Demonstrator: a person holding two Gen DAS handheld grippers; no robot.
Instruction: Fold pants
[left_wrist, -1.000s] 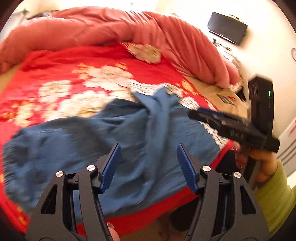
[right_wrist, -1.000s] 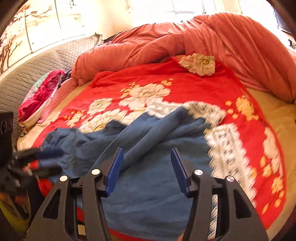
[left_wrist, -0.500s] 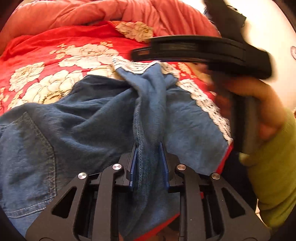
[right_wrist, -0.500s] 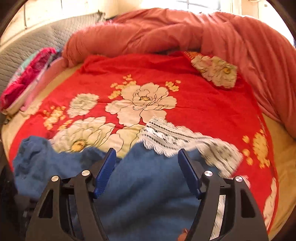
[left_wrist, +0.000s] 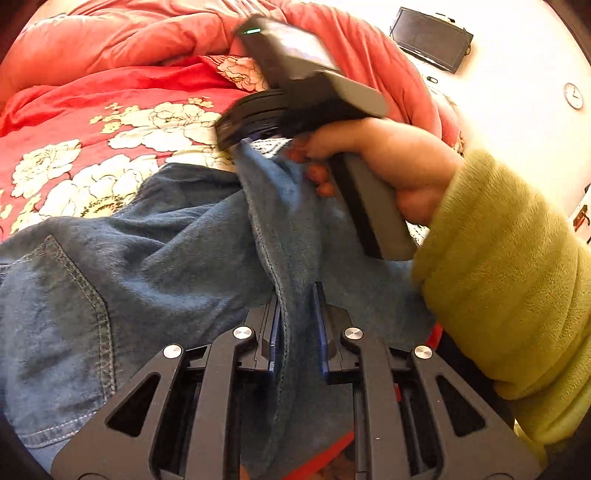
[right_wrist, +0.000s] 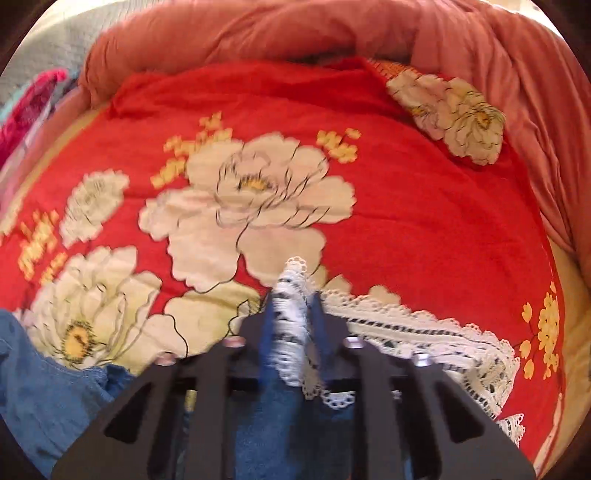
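Note:
Blue denim pants (left_wrist: 147, 258) with a white lace hem (right_wrist: 424, 336) lie crumpled on the red flowered bedspread (right_wrist: 424, 221). My left gripper (left_wrist: 297, 291) is at the near edge of the bed, its jaws closing tight on a seamed fold of the denim, so it is shut on the pants. My right gripper (right_wrist: 291, 295) is closing too, and its blue pads pinch a bunched piece of the lace hem. In the left wrist view the right gripper (left_wrist: 236, 142) shows blurred, held by a hand (left_wrist: 388, 162) in a green sleeve (left_wrist: 517, 295), at the far end of the same fold.
A pink duvet (right_wrist: 295, 33) is heaped along the far side and right of the bed. Colourful clothes (right_wrist: 22, 110) lie at the left by a grey padded headboard. Beyond the bed a dark flat screen (left_wrist: 432, 38) and a round clock (left_wrist: 573, 96) show on white.
Both grippers went from open to shut on the pants. The left one sank onto the near fold. The right one swung across the bed to the lace hem.

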